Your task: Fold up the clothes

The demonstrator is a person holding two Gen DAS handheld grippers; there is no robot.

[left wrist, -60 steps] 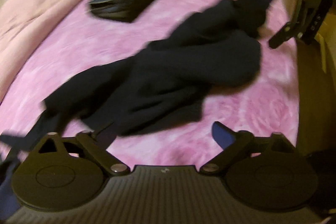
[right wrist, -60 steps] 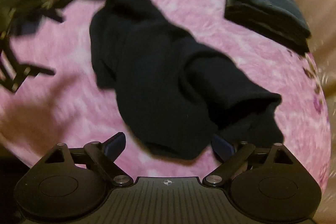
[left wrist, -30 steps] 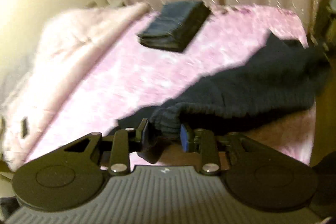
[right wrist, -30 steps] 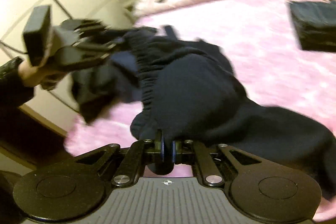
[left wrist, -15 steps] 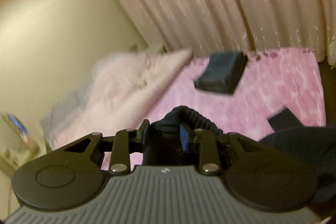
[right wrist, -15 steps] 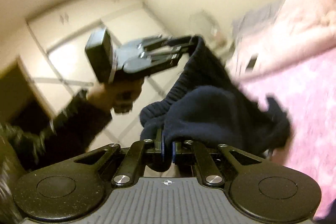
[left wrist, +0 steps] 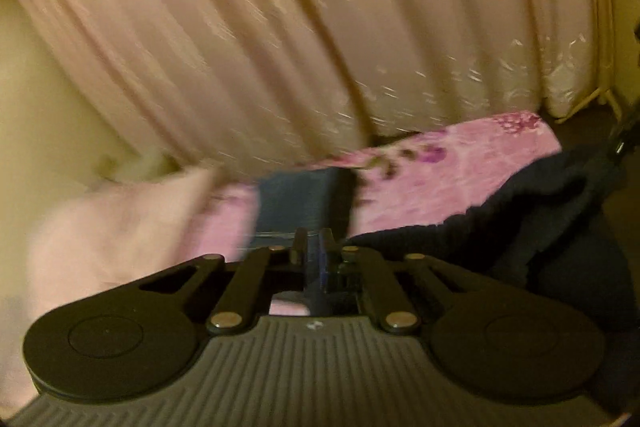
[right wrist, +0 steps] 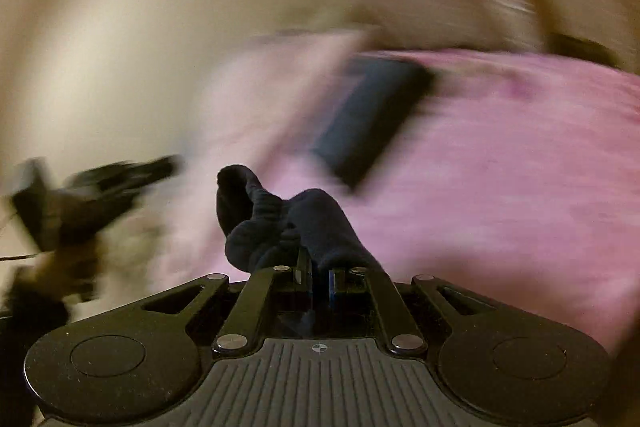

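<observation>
Left hand-held gripper (left wrist: 316,255): half a second ago it was grasping the ribbed waistband; its jaws are now closing to a clench, and no cloth is seen between them. It sits just in front of the folded stack (left wrist: 296,203) on the bed (left wrist: 460,171).

Dark garment (left wrist: 560,211): right of that stack, with one end hanging free.

Right hand-held gripper (right wrist: 316,271): remains clamped on the bunched waistband, in front of the stack.

Judgement: the two-point spread appears lost, so the left needs a fresh grip before folding.
</observation>
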